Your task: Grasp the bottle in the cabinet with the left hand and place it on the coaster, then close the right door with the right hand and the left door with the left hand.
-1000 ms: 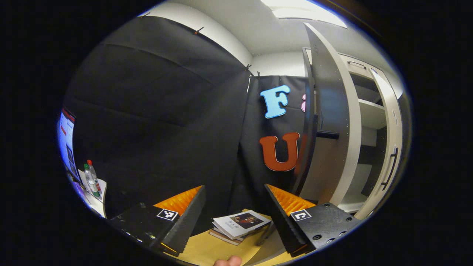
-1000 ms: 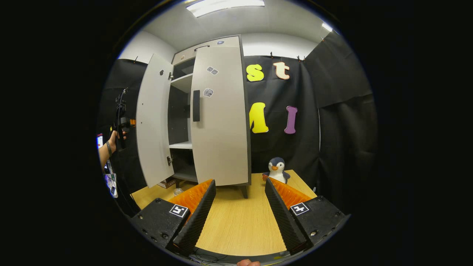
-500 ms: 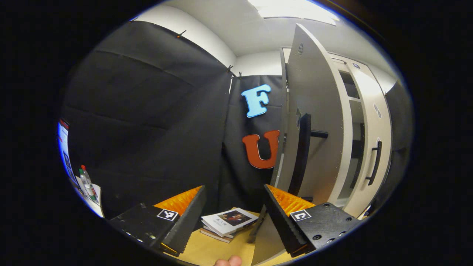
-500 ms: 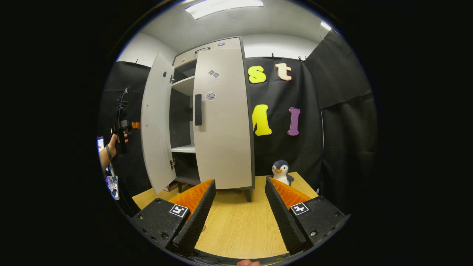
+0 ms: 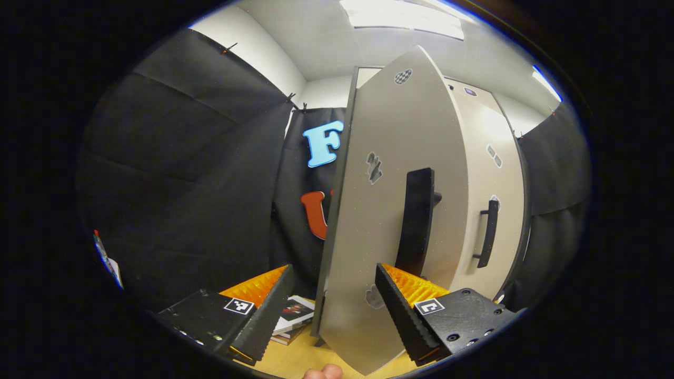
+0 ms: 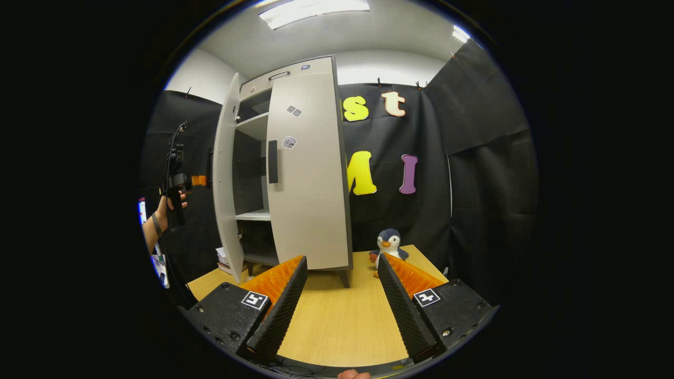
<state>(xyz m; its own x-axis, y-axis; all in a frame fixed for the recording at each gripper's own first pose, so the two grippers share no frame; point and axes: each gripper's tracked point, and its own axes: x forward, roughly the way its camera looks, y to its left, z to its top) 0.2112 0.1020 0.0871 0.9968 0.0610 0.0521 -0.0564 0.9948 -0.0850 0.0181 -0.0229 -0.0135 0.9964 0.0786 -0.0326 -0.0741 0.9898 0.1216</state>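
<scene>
The grey cabinet point(image 6: 295, 84) stands on the wooden table point(image 6: 337, 326). Its right door point(image 6: 310, 173) lies flush with the front. The left door point(image 6: 227, 179) stands partly ajar, and dark shelves show in the gap. In the left gripper view the left door's outer face point(image 5: 384, 173) and its black handle point(image 5: 418, 221) are close ahead, with the right door's handle point(image 5: 487, 234) beyond. My left gripper point(image 5: 333, 273) is open, its right finger point(image 5: 405, 295) against the door face below the handle. A hand holds the left gripper point(image 6: 184, 181) beside that door. My right gripper point(image 6: 342, 266) hangs open over the table.
A stack of books point(image 5: 292, 316) lies on the table by the cabinet's left foot. A plush penguin point(image 6: 389, 243) sits at the cabinet's right, near the table's back edge. Black cloth walls close in on all sides.
The left door has swung a long way toward shut, and my left gripper has followed it round to its outer face. The right gripper has barely shifted.
</scene>
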